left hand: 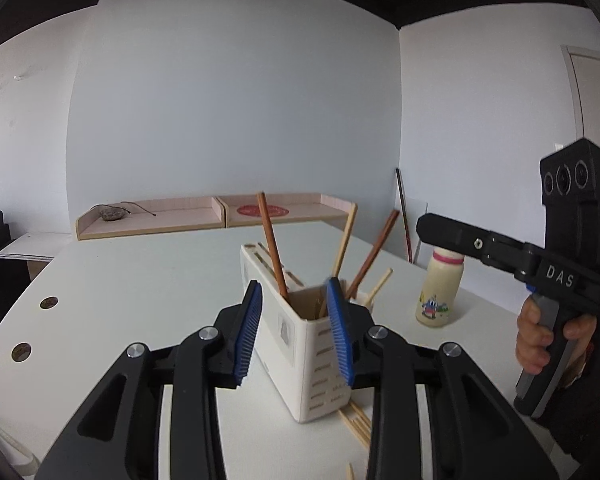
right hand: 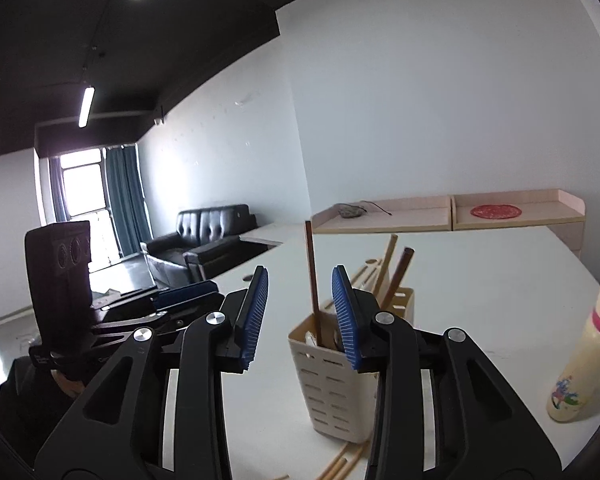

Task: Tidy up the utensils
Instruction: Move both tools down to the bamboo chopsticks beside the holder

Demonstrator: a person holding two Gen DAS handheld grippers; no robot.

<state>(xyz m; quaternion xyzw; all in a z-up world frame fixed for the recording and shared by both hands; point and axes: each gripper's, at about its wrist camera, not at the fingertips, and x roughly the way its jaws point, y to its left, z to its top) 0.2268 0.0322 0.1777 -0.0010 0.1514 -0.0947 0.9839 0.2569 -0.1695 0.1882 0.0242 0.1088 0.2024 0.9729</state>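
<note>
A white slotted utensil holder (left hand: 300, 344) stands on the white table (left hand: 140, 292), with brown and pale chopsticks (left hand: 274, 248) sticking up out of it. My left gripper (left hand: 296, 332) is open and empty, its blue pads either side of the holder's near corner. Loose pale chopsticks (left hand: 356, 424) lie on the table by the holder's base. In the right wrist view my right gripper (right hand: 300, 316) is open and empty just before the holder (right hand: 332, 384). Loose chopsticks (right hand: 344, 460) lie below it. The right gripper's body (left hand: 500, 248) shows at the right of the left wrist view.
A cream bottle (left hand: 438, 288) with a pink band stands right of the holder; it also shows in the right wrist view (right hand: 584, 352). Wooden trays (left hand: 220, 216) sit behind the table's far edge. A black sofa (right hand: 204, 240) stands at the left.
</note>
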